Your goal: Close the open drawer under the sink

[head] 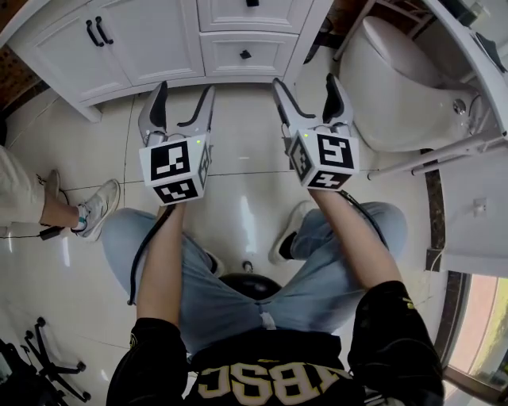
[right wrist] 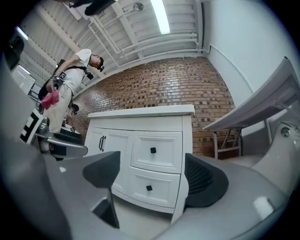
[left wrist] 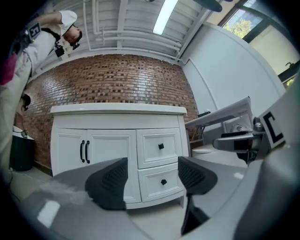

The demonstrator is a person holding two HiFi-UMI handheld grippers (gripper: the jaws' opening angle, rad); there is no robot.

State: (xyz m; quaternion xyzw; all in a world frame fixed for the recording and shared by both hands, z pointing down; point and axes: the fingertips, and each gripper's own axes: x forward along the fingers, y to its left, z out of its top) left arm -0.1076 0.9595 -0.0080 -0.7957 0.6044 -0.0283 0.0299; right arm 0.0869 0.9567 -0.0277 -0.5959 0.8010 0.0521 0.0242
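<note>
The lower drawer (head: 248, 54) sits flush in the face of the white vanity cabinet (head: 159, 44), as does the upper drawer (head: 252, 12) just above it, and each carries a small black square knob. Both grippers are held well back from the cabinet, apart from it and pointing at its front. The left gripper (head: 186, 89) faces the cabinet's double doors and the right gripper (head: 305, 82) faces its drawer side. Each has its jaws spread wide with nothing gripped, and only the cabinet front shows between the ribbed dark pads. The seated person's bare forearms reach straight forward over blue-jeaned knees, side by side. The cabinet has framed panels, two slim black bar handles (head: 99, 32) on the doors and a smooth pale top. Glossy cream floor tiles (head: 238, 135) run up to its base, and a white ceramic toilet (head: 397, 87) stands beside its drawer end.
</note>
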